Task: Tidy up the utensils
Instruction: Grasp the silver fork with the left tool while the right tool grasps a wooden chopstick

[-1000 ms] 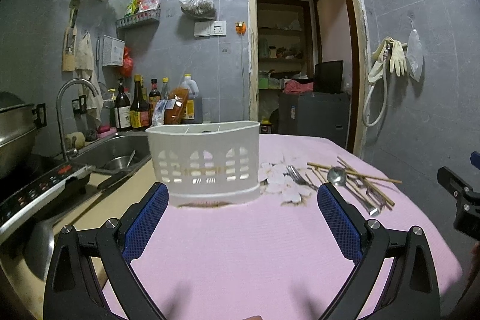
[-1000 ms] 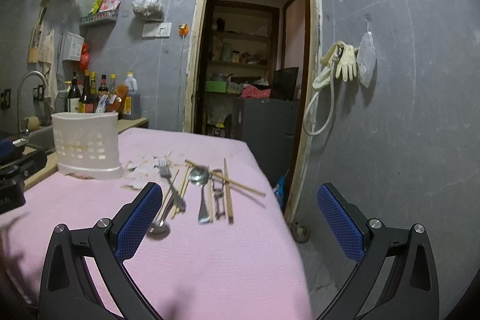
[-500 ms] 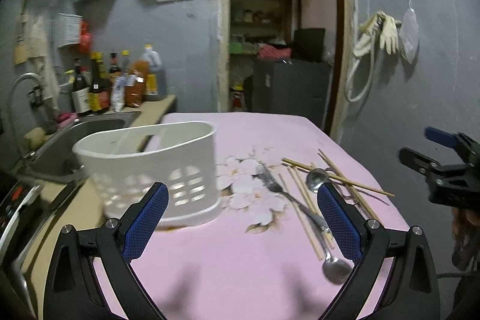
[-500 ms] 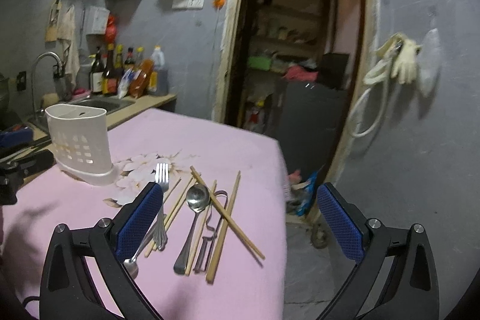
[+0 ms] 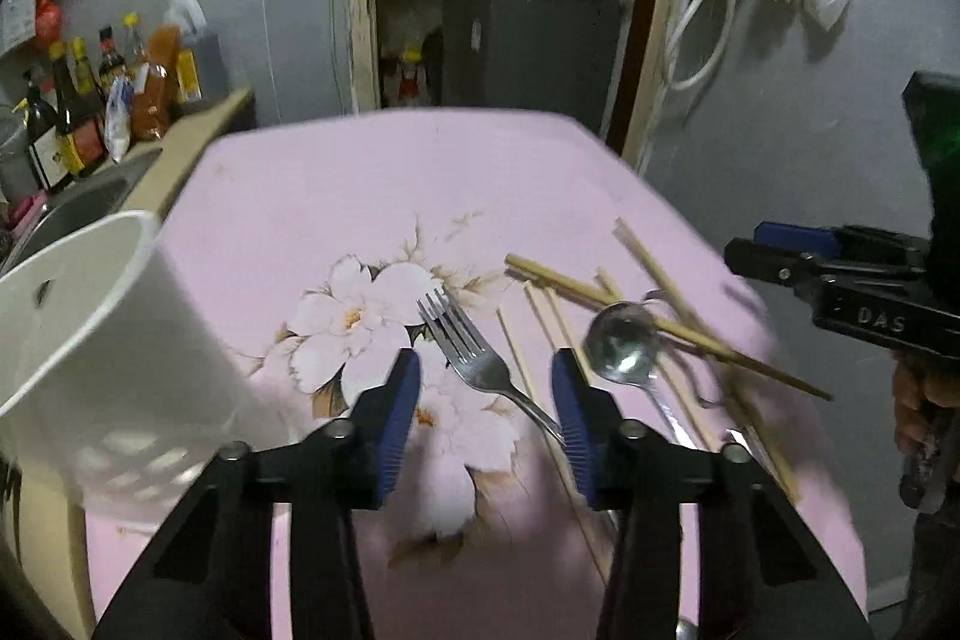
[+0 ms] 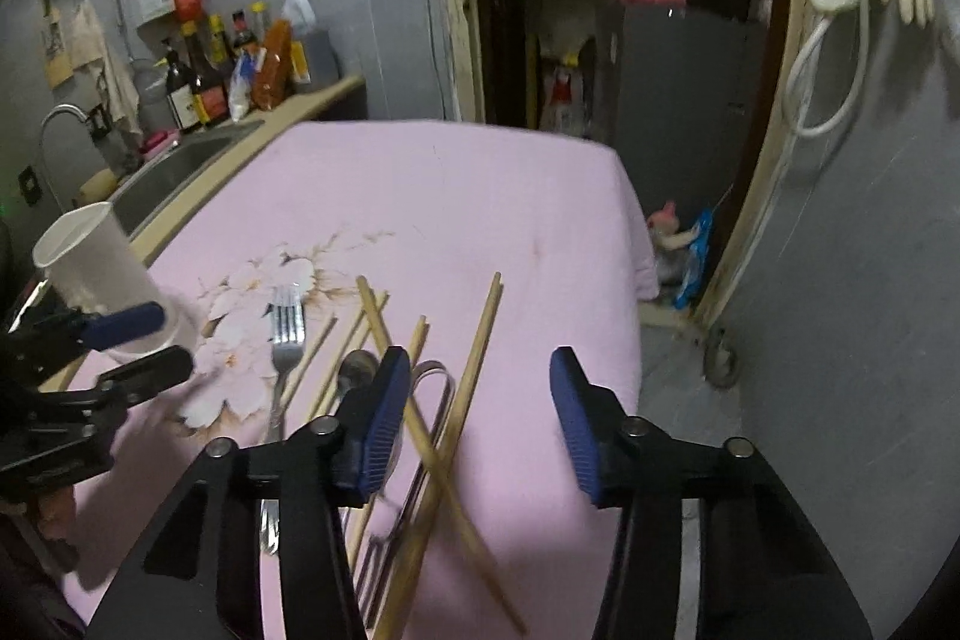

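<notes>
Black right gripper [image 5: 840, 274] reads "DAS"; left gripper [image 5: 486, 412] w/ fingers apart over fork [image 5: 474, 358].

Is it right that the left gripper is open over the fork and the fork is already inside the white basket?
Not quite. The left gripper is open over the fork, but the fork lies flat on the pink tablecloth, outside the white basket. The left wrist view shows it.
</notes>
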A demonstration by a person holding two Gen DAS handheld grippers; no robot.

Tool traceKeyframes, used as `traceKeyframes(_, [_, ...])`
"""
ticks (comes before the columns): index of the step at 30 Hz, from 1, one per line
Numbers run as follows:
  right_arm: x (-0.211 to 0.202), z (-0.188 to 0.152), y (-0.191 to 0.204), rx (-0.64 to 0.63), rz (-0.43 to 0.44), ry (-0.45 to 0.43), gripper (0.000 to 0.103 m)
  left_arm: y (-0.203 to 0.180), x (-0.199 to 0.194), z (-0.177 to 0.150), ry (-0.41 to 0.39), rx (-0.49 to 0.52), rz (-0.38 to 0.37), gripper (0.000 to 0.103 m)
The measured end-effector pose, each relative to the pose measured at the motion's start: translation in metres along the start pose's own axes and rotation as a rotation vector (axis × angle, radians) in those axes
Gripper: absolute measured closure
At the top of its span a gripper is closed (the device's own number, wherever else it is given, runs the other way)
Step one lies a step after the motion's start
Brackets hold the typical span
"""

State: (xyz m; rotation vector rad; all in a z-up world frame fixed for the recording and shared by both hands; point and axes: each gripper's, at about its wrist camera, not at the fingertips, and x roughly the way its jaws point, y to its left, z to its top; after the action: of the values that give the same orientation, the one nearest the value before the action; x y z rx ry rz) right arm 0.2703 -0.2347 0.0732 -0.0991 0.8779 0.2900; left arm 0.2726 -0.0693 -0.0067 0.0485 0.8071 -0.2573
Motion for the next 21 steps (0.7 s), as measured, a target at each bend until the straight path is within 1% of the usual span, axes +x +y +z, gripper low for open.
traceKeyframes(3, [0.018, 0.008, -0.003, 0.002, 0.013, 0.050, 0.071, 0.004, 0.019, 0.005, 0.027, -0.007, 0.007, 0.070])
traceKeyframes(5, [0.030, 0.011, -0.006, 0.012, 0.015, 0.077, 0.077, 0.008, 0.030, 0.007, 0.056, -0.019, 0.033, 0.071])
traceKeyframes(6, [0.037, 0.013, -0.009, 0.020, 0.020, 0.093, 0.078, 0.010, 0.035, 0.008, 0.071, -0.027, 0.038, 0.072])
traceKeyframes(8, [0.049, 0.016, -0.014, 0.045, 0.031, 0.124, 0.082, 0.019, 0.046, 0.009, 0.100, -0.061, 0.029, 0.073])
traceKeyframes(12, [0.067, 0.019, -0.020, 0.090, 0.054, 0.176, 0.083, 0.027, 0.060, 0.011, 0.133, -0.088, 0.014, 0.073])
traceKeyframes(17, [0.074, 0.019, -0.025, 0.114, 0.070, 0.195, 0.083, 0.038, 0.068, 0.014, 0.143, -0.094, 0.006, 0.073])
traceKeyframes(19, [0.076, 0.020, -0.025, 0.114, 0.073, 0.197, 0.083, 0.040, 0.070, 0.015, 0.141, -0.101, -0.009, 0.073])
traceKeyframes(20, [0.077, 0.021, -0.025, 0.115, 0.075, 0.200, 0.083, 0.040, 0.069, 0.015, 0.137, -0.106, -0.013, 0.074])
traceKeyframes(21, [0.078, 0.022, -0.025, 0.118, 0.076, 0.204, 0.083, 0.041, 0.070, 0.016, 0.134, -0.112, -0.014, 0.081])
